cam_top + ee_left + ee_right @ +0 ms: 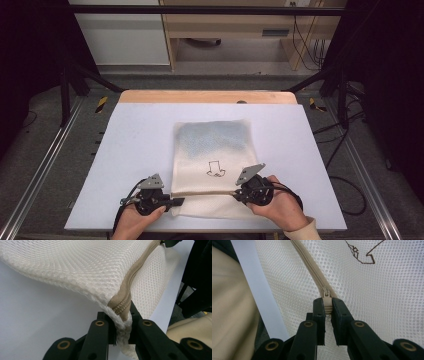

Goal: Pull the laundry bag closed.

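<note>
Zipper [202, 192] runs sideways across mesh bag [212, 145].

Work area: white-topped table [135, 150] inside a black metal frame [210, 10].

The tabletop has a wooden far edge [207, 96]. Grey carpet floor [50, 165] surrounds it, with metal rails [37, 175] on both sides. Behind stand a white cabinet [122, 35] and a light wooden desk [235, 25]; black cables [305, 45] hang at its right. Lighting is even.
</note>
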A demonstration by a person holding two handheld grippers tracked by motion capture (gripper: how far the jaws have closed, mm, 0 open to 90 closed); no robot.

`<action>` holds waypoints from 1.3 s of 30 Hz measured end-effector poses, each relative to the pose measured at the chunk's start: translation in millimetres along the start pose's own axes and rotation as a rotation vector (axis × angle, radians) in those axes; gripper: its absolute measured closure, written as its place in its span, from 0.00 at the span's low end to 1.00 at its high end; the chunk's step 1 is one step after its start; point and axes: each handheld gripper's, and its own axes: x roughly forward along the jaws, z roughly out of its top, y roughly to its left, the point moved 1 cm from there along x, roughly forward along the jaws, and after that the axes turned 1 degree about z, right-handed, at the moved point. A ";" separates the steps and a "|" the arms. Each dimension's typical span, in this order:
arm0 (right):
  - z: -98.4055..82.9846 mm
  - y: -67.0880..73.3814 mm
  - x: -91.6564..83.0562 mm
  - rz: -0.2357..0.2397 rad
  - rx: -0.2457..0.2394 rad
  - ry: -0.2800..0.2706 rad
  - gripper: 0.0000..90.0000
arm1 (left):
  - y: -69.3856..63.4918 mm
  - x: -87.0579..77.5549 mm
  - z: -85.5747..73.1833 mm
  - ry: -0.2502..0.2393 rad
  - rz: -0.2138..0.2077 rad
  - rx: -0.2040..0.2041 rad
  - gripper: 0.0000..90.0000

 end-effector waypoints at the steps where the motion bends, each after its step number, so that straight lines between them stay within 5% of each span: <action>1: -0.3 0.2 -0.1 -0.001 0.005 -0.002 0.91 | -0.1 0.0 0.0 0.000 0.000 0.000 0.92; 39: -13.1 -4.8 -8.5 -0.016 0.028 -0.021 0.91 | -2.6 2.4 0.2 0.003 0.006 0.016 0.92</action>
